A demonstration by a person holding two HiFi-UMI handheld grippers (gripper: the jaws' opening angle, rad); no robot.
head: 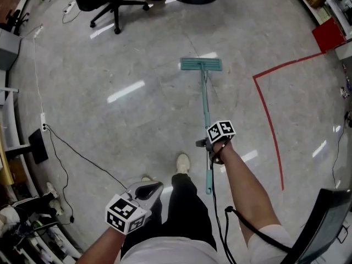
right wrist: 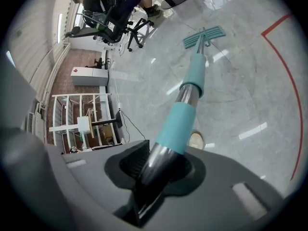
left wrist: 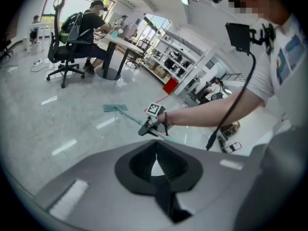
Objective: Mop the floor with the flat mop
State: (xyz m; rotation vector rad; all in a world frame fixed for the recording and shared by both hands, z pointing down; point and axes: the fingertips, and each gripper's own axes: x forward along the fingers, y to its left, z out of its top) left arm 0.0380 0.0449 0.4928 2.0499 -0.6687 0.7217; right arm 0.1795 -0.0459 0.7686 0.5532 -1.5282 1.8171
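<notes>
The flat mop lies stretched ahead of me on the grey floor, its teal head [head: 201, 65] flat on the floor and its handle [head: 206, 114] running back toward me. My right gripper [head: 204, 144] is shut on the handle's lower part. In the right gripper view the silver and teal handle [right wrist: 187, 95] passes between the jaws of the right gripper [right wrist: 159, 165] out to the mop head [right wrist: 204, 36]. My left gripper [head: 154, 187] hangs by my waist, shut and holding nothing. The left gripper view shows its closed jaws [left wrist: 156, 146], the mop head [left wrist: 115, 108] and the right gripper [left wrist: 150, 126] beyond.
A black office chair [head: 110, 1] stands at the far left. Red tape [head: 269, 114] marks the floor to the right, with a red box [head: 329, 34] beyond. A cable and power strip [head: 43, 120] lie at the left. My shoe [head: 182, 162] is beside the handle. A person sits at a desk [left wrist: 91, 28].
</notes>
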